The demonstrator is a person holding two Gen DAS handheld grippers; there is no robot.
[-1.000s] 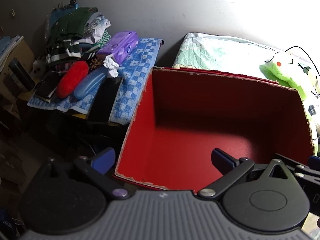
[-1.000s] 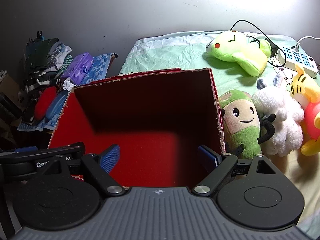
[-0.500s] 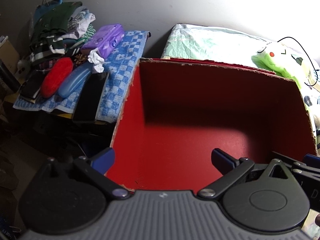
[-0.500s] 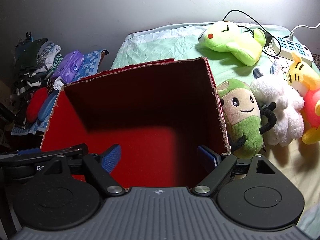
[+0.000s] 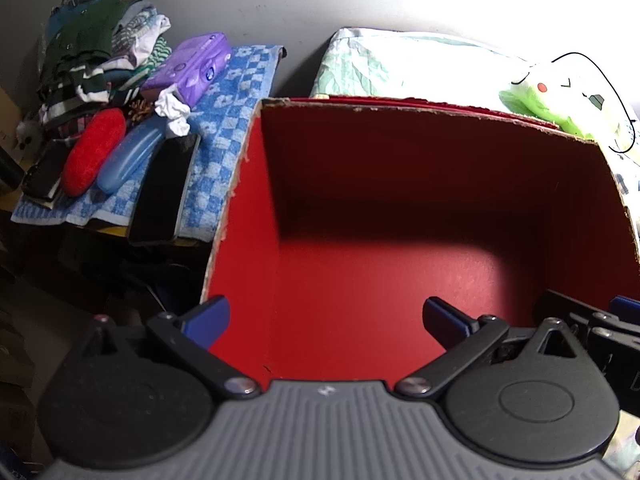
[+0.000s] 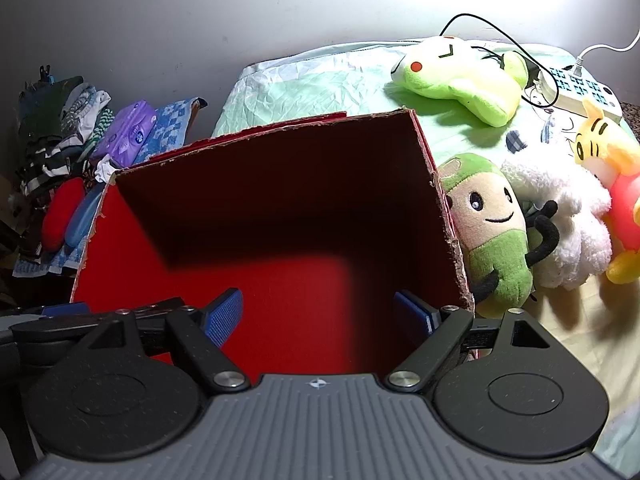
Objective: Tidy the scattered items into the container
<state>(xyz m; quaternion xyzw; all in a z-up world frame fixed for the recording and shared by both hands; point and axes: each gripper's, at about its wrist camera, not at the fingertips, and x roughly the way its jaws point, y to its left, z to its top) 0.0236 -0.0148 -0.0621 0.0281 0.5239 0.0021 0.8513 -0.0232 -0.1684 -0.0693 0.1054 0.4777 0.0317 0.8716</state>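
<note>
Both grippers sit w/ jaws spread wide and nothing between them: our left gripper [image 5: 326, 316] and right gripper [image 6: 318, 310] hang side by side over the near edge of the red box [image 6: 444, 216], aimed down into it. That box is the container; it stands on the bed, open top, and as far as we see its floor holds nothing yet, so by our read the tidy job is at its start. The scattered bits are plush toys on the sheet to the box's right: the green bean plush [image 6: 494, 232] leans against the box's right wall, the white fluffy plush [image 6: 568, 220] touches it on the far side, the yellow-red tiger plush [image 6: 612, 184] sits beyond that, and the lime frog plush [image 6: 460, 80] lies further back near the power strip [image 6: 580, 90]. Best move imo: right gripper swings right to the bean plush, the nearest one, and bites the body's middle, not a thin black arm, since soft stuffing gives and a limb grip would dangle. Lift clear of the ragged rim before crossing over, drop low inside. Watch the black cable [image 6: 480, 28] round the frog. Left gripper can stay by the box wall, ready to steady it.
</note>
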